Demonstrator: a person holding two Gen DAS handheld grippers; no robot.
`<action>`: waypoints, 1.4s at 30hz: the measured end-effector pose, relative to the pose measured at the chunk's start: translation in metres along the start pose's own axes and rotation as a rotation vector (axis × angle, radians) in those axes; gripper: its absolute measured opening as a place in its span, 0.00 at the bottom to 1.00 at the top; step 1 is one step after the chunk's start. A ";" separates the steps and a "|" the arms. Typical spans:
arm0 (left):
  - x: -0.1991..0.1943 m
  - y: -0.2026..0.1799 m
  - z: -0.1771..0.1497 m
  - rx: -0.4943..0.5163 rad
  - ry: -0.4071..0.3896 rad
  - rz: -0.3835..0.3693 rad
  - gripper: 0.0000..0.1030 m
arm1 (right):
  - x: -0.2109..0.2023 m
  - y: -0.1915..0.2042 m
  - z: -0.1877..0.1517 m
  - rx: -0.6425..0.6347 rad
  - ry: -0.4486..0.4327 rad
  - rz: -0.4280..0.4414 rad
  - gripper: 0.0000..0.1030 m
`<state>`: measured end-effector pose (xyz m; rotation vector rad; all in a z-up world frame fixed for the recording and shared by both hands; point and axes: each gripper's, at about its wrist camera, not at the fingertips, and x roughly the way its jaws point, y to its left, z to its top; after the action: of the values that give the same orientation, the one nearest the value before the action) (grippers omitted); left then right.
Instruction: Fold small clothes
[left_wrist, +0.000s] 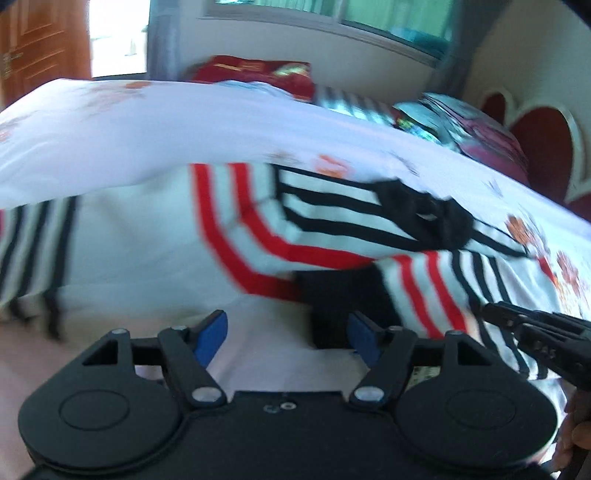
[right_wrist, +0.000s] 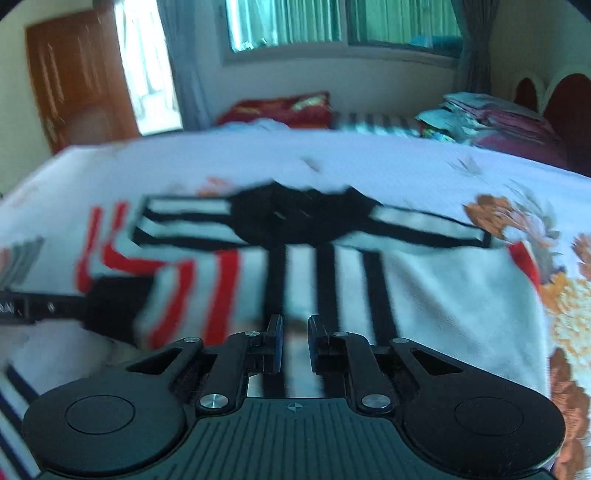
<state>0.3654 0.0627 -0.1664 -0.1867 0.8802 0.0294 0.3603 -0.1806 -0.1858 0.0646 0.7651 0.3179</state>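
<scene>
Both views blurred. I see the striped top (left_wrist: 258, 236) lying on the floral bedsheet (left_wrist: 110, 122), white with red and black stripes, black collar (right_wrist: 295, 218) at its far end. My left gripper (left_wrist: 286, 338) has jaws spread wide over the white cloth, holding nothing. My right gripper (right_wrist: 295, 338) has jaws narrowly apart over the black-striped part; can't tell if fabric is pinched. Red pillow (right_wrist: 280, 109) and a stack of folded clothes (right_wrist: 491, 118) sit at the far side of the bed
</scene>
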 end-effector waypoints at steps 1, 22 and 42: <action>-0.004 0.008 -0.001 -0.019 -0.004 0.008 0.69 | 0.001 0.007 0.000 -0.013 0.003 0.011 0.23; -0.050 0.252 -0.017 -0.502 -0.053 0.157 0.70 | 0.020 0.114 0.007 -0.016 0.009 0.014 0.49; -0.048 0.272 0.021 -0.523 -0.288 0.019 0.05 | 0.050 0.118 0.004 -0.005 0.060 -0.060 0.49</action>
<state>0.3232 0.3360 -0.1575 -0.6471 0.5720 0.2987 0.3660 -0.0528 -0.1958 0.0271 0.8244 0.2656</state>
